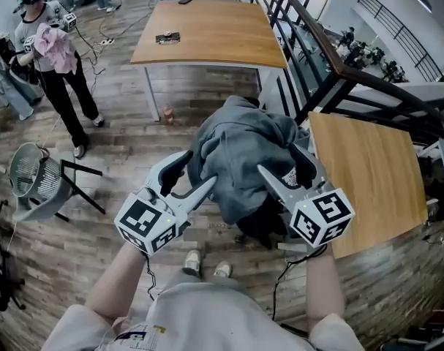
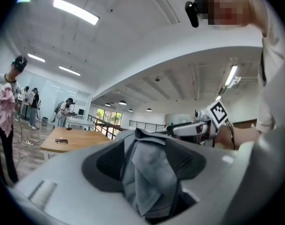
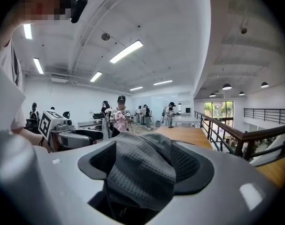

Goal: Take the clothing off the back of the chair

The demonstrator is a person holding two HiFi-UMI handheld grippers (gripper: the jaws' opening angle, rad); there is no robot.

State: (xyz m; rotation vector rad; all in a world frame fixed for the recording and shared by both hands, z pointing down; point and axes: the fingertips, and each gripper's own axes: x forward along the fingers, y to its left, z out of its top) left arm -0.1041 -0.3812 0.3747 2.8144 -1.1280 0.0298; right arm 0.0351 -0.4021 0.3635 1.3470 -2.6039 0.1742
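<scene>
The grey clothing [image 1: 240,159] covers the chair [image 1: 262,229] almost wholly; only a dark part shows below the cloth's near edge. A small dark thing [image 1: 167,38] near the left edge of the far table [image 1: 222,46] is too small to tell, as is another dark thing [image 1: 185,1] at its far edge.
</scene>
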